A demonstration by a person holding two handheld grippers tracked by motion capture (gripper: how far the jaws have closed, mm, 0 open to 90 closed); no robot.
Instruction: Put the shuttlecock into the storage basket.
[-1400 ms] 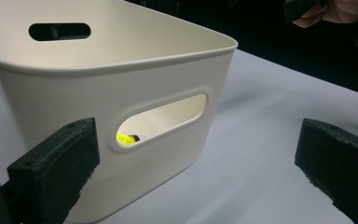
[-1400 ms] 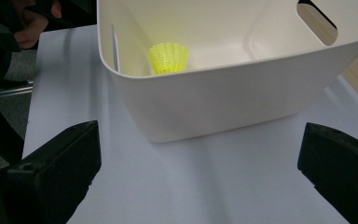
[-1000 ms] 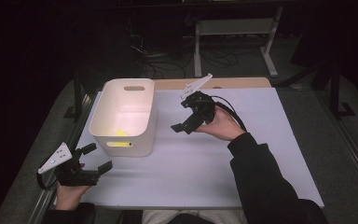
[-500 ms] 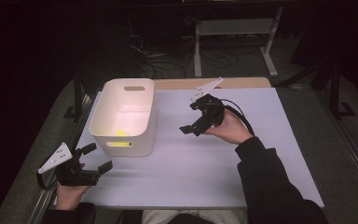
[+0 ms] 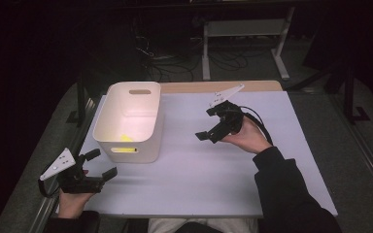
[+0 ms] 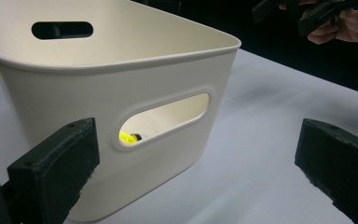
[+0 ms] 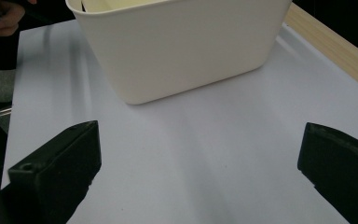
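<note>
The left gripper [image 5: 98, 164] is hovering at the near left corner of the table [image 5: 213, 189], jaws spread wide and holding nothing. Directly ahead of it, just beyond the jaw tips, the white bin [image 5: 128, 121] is standing upright near the left edge, its long axis running from near edge to far edge. The near end wall and its handle slot [image 6: 165, 116] are facing this gripper; a small yellow object [image 6: 129, 137] is lying inside on the bin floor. The right gripper [image 5: 212, 124] is hanging mid-table, also wide open and empty, pointing at the bin's right side wall but well apart from it. The left gripper is judged nearer.
</note>
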